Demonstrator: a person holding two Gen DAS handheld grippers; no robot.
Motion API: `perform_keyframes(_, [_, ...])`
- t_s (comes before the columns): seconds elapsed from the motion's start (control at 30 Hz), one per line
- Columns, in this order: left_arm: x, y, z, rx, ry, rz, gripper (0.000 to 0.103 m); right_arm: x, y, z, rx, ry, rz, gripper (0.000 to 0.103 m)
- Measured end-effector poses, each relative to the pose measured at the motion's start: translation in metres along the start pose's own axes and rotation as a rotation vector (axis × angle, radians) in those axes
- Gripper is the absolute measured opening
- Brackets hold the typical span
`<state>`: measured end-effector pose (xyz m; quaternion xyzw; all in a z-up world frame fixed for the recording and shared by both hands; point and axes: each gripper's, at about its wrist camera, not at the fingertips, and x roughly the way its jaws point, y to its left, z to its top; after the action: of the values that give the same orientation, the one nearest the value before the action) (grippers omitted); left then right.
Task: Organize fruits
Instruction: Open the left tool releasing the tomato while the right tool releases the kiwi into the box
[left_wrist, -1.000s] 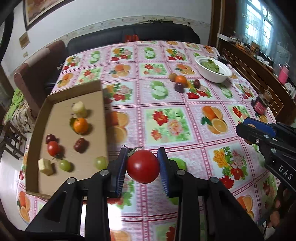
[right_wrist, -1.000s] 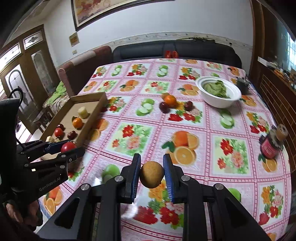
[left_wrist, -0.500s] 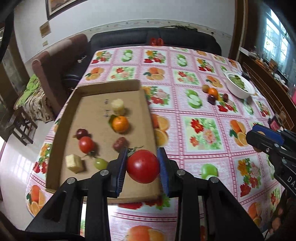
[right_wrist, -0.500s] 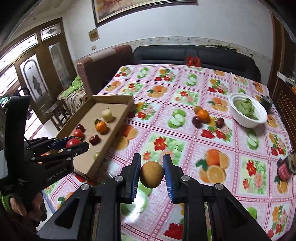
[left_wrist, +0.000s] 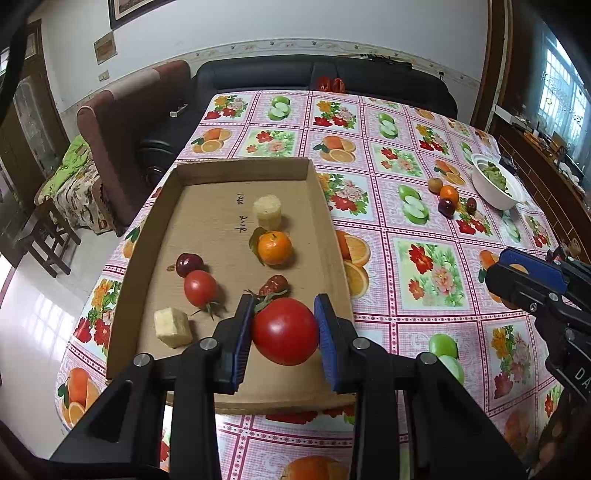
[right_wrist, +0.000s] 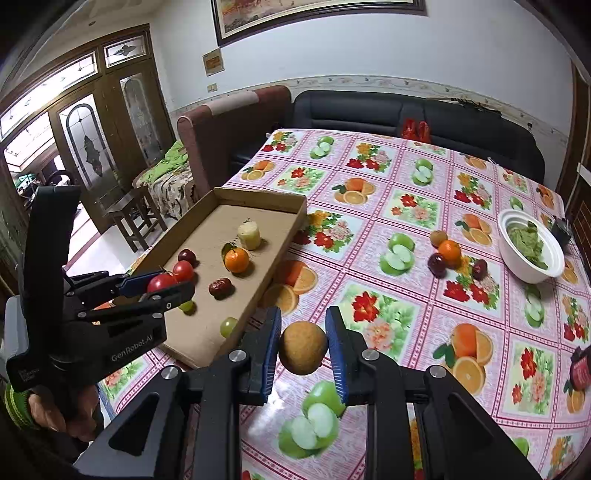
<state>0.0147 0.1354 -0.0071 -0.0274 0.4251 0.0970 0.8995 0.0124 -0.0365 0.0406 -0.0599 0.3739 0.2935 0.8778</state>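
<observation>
My left gripper (left_wrist: 284, 332) is shut on a large red tomato (left_wrist: 285, 331) and hangs over the near end of the shallow cardboard box (left_wrist: 236, 168). Inside the box lie an orange (left_wrist: 274, 247), a pale cylinder piece (left_wrist: 267, 211), a dark plum (left_wrist: 189, 264), a small tomato (left_wrist: 200, 287), a red date (left_wrist: 274, 284) and a pale cube (left_wrist: 172, 327). My right gripper (right_wrist: 303, 352) is shut on a round brown fruit (right_wrist: 303, 352) above the tablecloth, just right of the box's near corner (right_wrist: 207, 354). Two green grapes (right_wrist: 228, 326) show in the right wrist view.
Several loose fruits (right_wrist: 448, 253) lie on the patterned tablecloth near a white bowl (right_wrist: 532, 251) of greens at the far right. A red jar (right_wrist: 580, 369) stands at the right edge. Sofas (right_wrist: 406, 110) and a low stool (right_wrist: 131, 214) surround the table.
Both grippers have swung left with their fruit. The left one now hangs over the box's near end; the right one has come close to the box's near corner.
</observation>
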Motion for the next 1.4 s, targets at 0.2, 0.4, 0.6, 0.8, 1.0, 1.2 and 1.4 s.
perform_keyframes(0.2, [0.005,0.007,0.003,-0.012,0.006,0.001,0.030,0.009,0.006,0.006,-0.016,0.006,0.012,0.025])
perform_keyframes(0.4, [0.013,0.014,0.006,-0.025,0.014,0.007,0.030,0.020,0.011,0.012,-0.026,0.017,0.024,0.025])
perform_keyframes(0.6, [0.027,0.039,0.025,-0.066,0.022,-0.003,0.030,0.043,0.014,0.030,-0.020,0.026,0.078,0.025])
perform_keyframes(0.8, [0.049,0.083,0.061,-0.137,0.023,0.024,0.030,0.094,0.020,0.077,0.000,0.033,0.168,0.025])
perform_keyframes(1.0, [0.087,0.096,0.088,-0.165,0.065,0.033,0.031,0.171,0.032,0.117,0.024,0.102,0.196,0.025])
perform_keyframes(1.2, [0.135,0.096,0.098,-0.173,0.158,0.043,0.031,0.230,0.039,0.128,0.038,0.170,0.167,0.025])
perform_keyframes(1.4, [0.162,0.093,0.094,-0.176,0.222,0.032,0.031,0.265,0.038,0.131,0.039,0.225,0.160,0.025])
